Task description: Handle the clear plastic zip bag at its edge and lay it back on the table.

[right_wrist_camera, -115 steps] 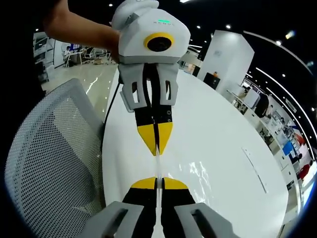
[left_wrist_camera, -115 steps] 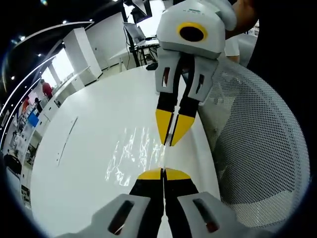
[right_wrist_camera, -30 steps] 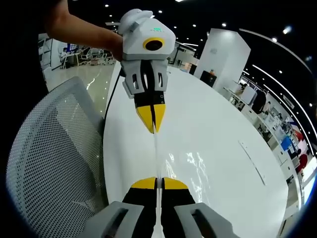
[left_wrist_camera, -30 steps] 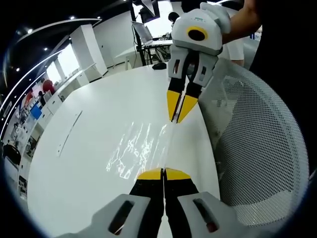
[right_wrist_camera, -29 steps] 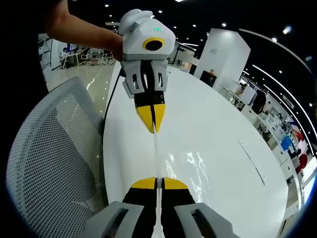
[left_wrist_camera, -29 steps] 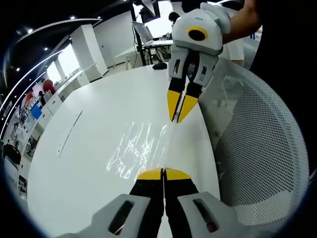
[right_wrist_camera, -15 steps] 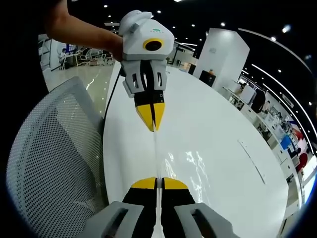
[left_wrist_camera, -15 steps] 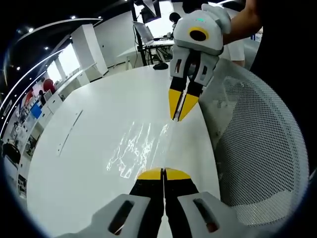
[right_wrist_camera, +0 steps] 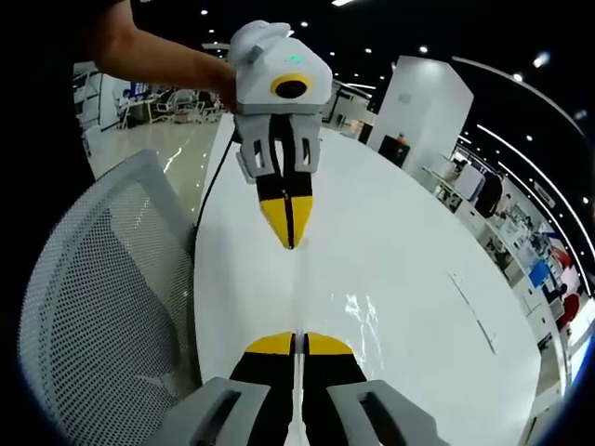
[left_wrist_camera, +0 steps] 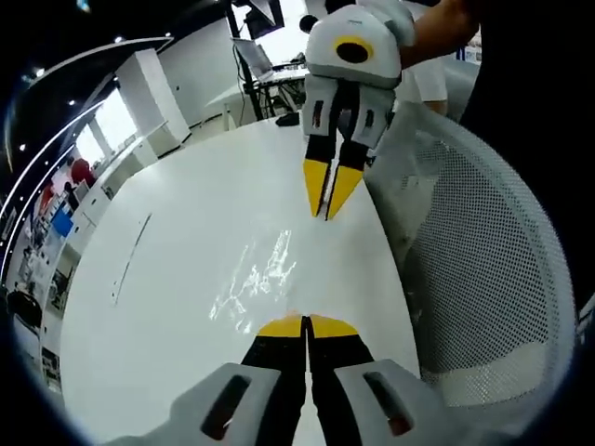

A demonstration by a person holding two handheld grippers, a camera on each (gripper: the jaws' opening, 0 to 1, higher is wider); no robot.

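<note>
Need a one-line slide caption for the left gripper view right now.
Both grippers, left and right, pinch the clear zip bag along one edge above the white table.

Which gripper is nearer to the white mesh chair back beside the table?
Hard to separate. The left gripper and right gripper face each other along the table's chair-side edge, each shut on an end of the clear zip bag, so both run alongside the mesh chair back.

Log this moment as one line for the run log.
left gripper: shut on clear zip bag edge | right gripper: shut on same edge | bag stretched between them over white table | mesh chair beside
</note>
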